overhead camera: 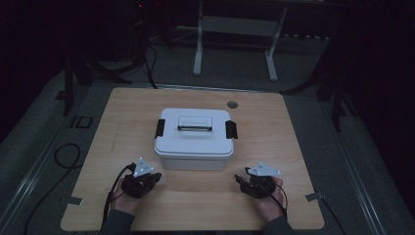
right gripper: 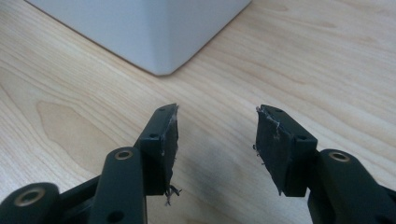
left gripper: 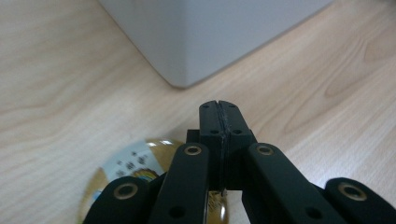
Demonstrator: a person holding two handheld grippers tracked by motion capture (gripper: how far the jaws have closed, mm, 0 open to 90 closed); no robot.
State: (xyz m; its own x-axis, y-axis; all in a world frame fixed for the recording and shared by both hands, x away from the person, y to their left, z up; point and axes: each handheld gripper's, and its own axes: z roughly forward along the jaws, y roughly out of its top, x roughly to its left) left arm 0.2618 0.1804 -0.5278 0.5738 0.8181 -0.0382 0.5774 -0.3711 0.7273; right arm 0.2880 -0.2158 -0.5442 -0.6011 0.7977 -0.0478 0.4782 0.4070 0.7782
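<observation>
Tongs first: the left tongs (left gripper: 218,108) are clenched tight on nothing, tips pointing at the box's (overhead camera: 194,142) near left corner, with a round yellowish thing (left gripper: 135,163) blurred underneath them. Right tongs (right gripper: 217,128) stand released, jaws parted and empty, aimed at the near right corner. Both sit low on the tabletop (overhead camera: 293,147), one per side, likely staged to work the box from both flanks. It sits mid-tabletop, lid on, black latches (overhead camera: 160,128) at each short end, long axis running left to right, handle (overhead camera: 194,123) along it, facing up.
</observation>
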